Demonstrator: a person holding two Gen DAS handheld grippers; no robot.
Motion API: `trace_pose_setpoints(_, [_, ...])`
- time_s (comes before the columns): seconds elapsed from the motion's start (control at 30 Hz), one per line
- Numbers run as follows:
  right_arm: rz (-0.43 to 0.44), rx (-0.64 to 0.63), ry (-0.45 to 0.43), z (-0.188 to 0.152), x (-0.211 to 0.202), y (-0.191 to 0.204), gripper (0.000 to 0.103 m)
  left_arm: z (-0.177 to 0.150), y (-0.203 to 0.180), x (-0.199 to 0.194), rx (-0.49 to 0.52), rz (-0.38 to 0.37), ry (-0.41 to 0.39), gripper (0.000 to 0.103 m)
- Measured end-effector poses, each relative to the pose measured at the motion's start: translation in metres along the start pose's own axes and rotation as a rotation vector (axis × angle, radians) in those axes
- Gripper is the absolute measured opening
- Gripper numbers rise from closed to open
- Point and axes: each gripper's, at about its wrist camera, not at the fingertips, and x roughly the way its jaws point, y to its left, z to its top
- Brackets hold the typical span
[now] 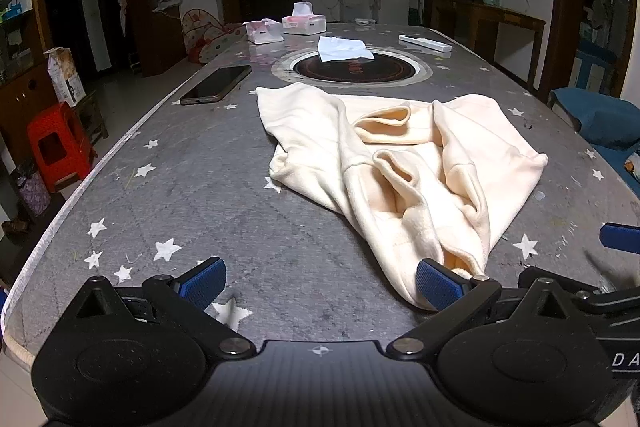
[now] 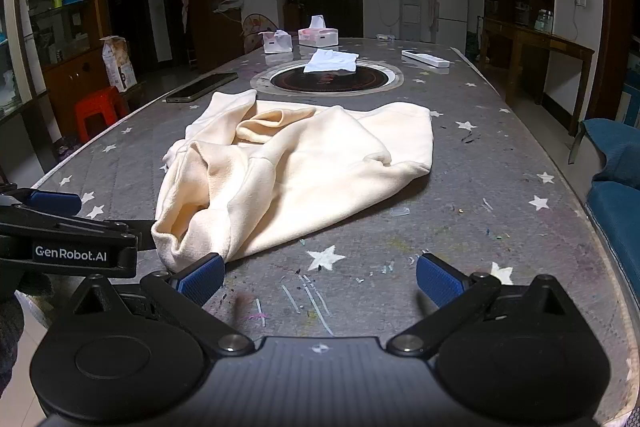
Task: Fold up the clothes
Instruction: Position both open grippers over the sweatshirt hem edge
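A cream sweatshirt (image 1: pixel 404 163) lies crumpled on the grey star-patterned table (image 1: pixel 192 195), its sleeves folded over the body. My left gripper (image 1: pixel 320 283) is open at the table's near edge; its right finger sits beside the garment's nearest corner, nothing between the pads. In the right wrist view the same sweatshirt (image 2: pixel 304 163) spreads ahead and to the left. My right gripper (image 2: pixel 320 281) is open over bare table, its left finger close to the garment's near corner. The left gripper's body (image 2: pixel 68 239) shows at the left edge there.
A phone (image 1: pixel 216 85) lies at the left side of the table. Further back are a round inset hotplate (image 1: pixel 352 67) with a white cloth (image 1: pixel 344 49) on it, two tissue boxes (image 1: pixel 304 21) and a white remote (image 1: pixel 424 43). A red stool (image 1: pixel 58 145) stands left, a blue chair (image 2: pixel 616 179) right.
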Motion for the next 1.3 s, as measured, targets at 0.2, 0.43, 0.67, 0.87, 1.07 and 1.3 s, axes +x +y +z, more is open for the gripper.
trace_pose_setpoints(0.2, [0.003,-0.002,0.001,0.0001,0.0000,0.0012,0.103,-0.0001,-0.0013,-0.0006,0.006,0.000,-0.001,0.103])
trace_pose_setpoints(0.43, [0.005,-0.004,0.004,-0.0001,0.0009,0.0025,0.103,0.0001,-0.0015,0.0002,0.008,0.001,0.003,0.103])
trace_pose_setpoints(0.67, [0.005,-0.004,0.006,-0.0006,0.0011,0.0028,0.103,-0.0003,-0.0023,0.0015,0.009,0.001,0.007,0.103])
trace_pose_setpoints(0.87, [0.007,-0.003,0.008,-0.0004,0.0016,0.0032,0.103,-0.0002,-0.0028,0.0030,0.009,0.002,0.011,0.103])
trace_pose_setpoints(1.07, [0.009,-0.003,0.010,-0.0008,0.0020,0.0036,0.103,-0.0006,-0.0041,0.0041,0.011,0.001,0.016,0.103])
trace_pose_setpoints(1.3, [0.008,-0.004,0.011,-0.0006,0.0022,0.0040,0.103,-0.0005,-0.0043,0.0049,0.013,0.000,0.020,0.103])
